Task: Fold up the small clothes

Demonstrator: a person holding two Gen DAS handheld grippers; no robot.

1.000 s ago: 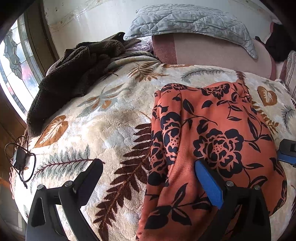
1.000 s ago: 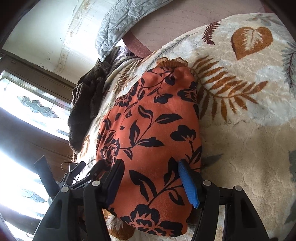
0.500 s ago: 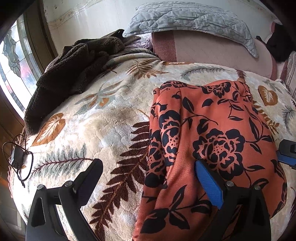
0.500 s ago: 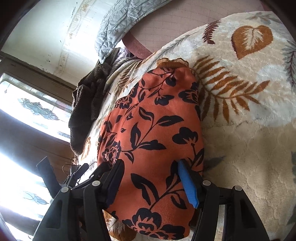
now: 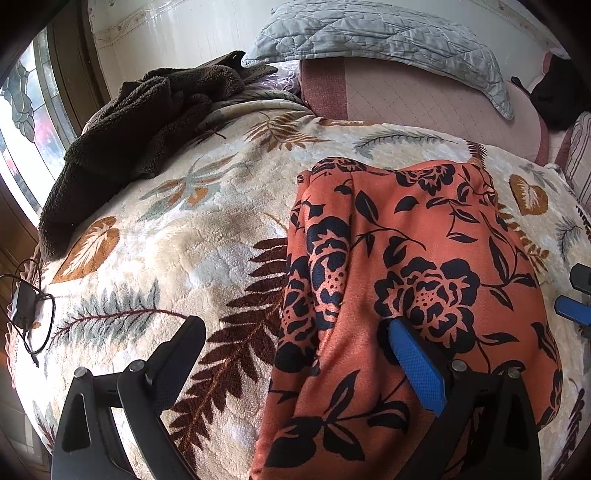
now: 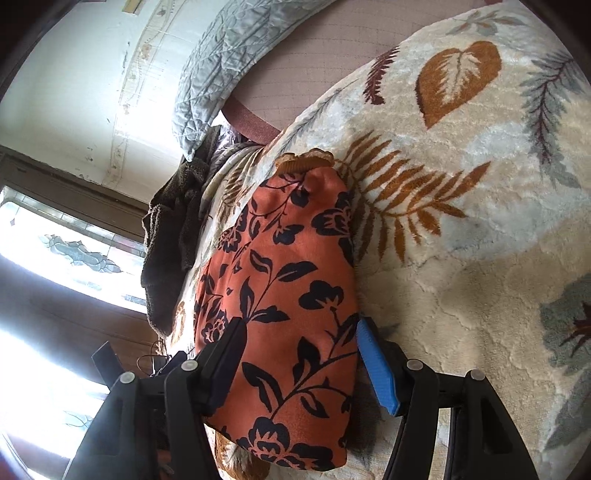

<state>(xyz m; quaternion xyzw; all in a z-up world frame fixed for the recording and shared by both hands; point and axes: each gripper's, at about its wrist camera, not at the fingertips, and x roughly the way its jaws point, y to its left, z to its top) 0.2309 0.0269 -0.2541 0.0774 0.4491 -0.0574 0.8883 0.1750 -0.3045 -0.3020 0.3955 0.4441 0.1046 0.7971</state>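
Room inventory, as your two cameras recorded it:

- Bed cover (image 5: 207,258): cream plush, printed with brown, rust and grey-blue ferns and leaves; it filled most of what you saw.
- Dark brown fleece throw (image 5: 122,147): lay bunched at the cover's far left corner, next to the window.
- Grey quilted pillow (image 5: 373,33): rested along the top of a pink quilted bolster (image 5: 417,92) at the head of the bed.
- Wall (image 5: 177,33): white, scuffed, with a faint patterned border.
- Window (image 6: 70,254): dark wood frame, leaded patterned glass; daylight was strong enough to wash out its panes.
- Black cable with a small box, possibly a charger (image 5: 22,302): lay at the cover's left edge.
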